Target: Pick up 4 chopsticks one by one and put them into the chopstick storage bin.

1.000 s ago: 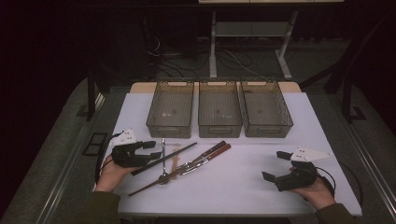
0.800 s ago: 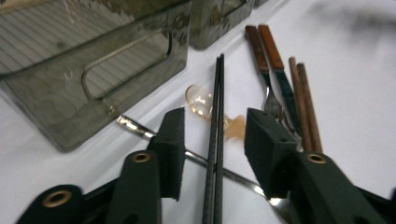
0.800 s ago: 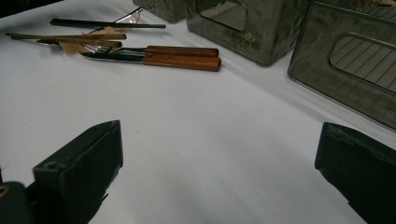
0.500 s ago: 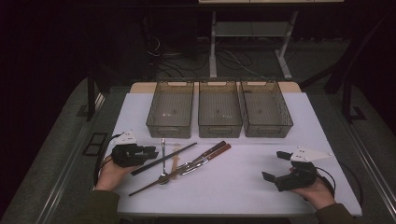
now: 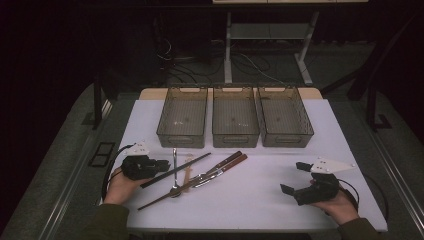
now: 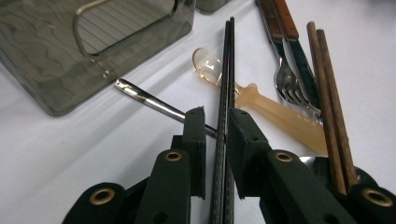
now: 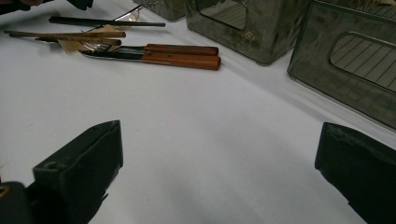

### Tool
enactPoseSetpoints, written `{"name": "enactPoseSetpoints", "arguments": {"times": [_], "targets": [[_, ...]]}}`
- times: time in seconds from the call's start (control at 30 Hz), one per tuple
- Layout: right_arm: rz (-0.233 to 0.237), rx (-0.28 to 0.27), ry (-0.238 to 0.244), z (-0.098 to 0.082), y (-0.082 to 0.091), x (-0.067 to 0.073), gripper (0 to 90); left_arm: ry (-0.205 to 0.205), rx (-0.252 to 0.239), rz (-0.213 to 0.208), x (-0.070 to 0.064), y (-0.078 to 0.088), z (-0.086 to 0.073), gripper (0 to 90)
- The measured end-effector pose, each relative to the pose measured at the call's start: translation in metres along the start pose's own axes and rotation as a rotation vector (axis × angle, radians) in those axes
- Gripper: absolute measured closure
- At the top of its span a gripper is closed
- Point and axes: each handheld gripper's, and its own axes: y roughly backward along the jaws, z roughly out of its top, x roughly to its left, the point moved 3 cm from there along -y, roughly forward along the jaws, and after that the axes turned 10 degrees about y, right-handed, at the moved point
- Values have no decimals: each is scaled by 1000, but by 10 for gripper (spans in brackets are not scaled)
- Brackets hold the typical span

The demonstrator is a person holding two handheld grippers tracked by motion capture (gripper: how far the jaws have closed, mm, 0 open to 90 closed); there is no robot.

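Left gripper [image 6: 223, 126] jaws have just been closing and now clamp the black chopsticks [image 6: 227, 79] near one end, rest running forward over the spoon [image 6: 261, 100]. Right gripper [image 7: 219, 154] jaws wide apart, idle on the table [image 5: 250, 200]. Grasp step; next looks like a lift clear of the cutlery toward a bin [image 5: 182, 117].

Lab: white test table [image 5: 260, 200], 3 bins [image 5: 235, 117], floor cables [image 5: 250, 62].

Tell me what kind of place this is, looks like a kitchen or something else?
Probably a lab or recording workspace, not a kitchen: a white table holds three empty bins and loose cutlery, handheld grippers trail cables, and bare desk legs with wiring stand on the dark floor behind.
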Motion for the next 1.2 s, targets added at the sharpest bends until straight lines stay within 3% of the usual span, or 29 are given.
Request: {"name": "enactPoseSetpoints", "arguments": {"times": [0.37, 1.2], "targets": [[0, 1, 1, 0, 0, 0, 11, -17, 38, 6, -1, -5, -1, 804], [0, 2, 0, 0, 0, 0, 12, -39, 68, 14, -2, -10, -3, 820]]}}
